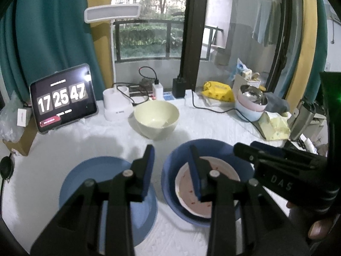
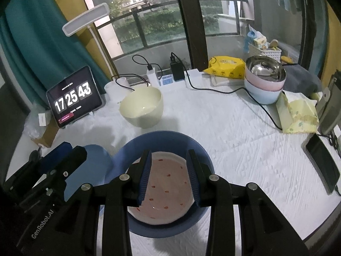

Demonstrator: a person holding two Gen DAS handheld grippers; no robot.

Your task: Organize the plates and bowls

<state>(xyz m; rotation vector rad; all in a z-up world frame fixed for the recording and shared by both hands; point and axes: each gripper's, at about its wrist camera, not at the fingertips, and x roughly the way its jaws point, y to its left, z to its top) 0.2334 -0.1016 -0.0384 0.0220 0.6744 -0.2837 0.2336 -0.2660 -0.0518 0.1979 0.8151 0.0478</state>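
A: Entry. Left claw [image 1: 172,166]: jaws parted a moderate gap, nothing between the pads. It hangs above the table [image 1: 213,125], between the blue plate [image 1: 85,181] and the blue bowl [image 1: 213,149].

B: Right claw [image 2: 169,175]?

A: Also parted, nothing gripped. It hangs over the blue bowl; the pink plate [image 2: 168,183] shows in the gap between its fingers, lower down and not touched.

B: Where is the pink plate?

A: Inside the blue bowl, lying tilted against the wall, red dots on its face. Bowl and blue plate sit side by side near the table's front edge, blue plate to the left.

B: Other ware?

A: Cream bowl [image 1: 156,117] mid-table, behind the two, upright and apart from them. At the right back corner, a stack [image 2: 264,81]: steel bowl in a pink bowl in a pale blue one.

B: Back edge?

A: Tablet [image 1: 62,98] showing a clock at the left, lamp [image 1: 117,104] beside it.
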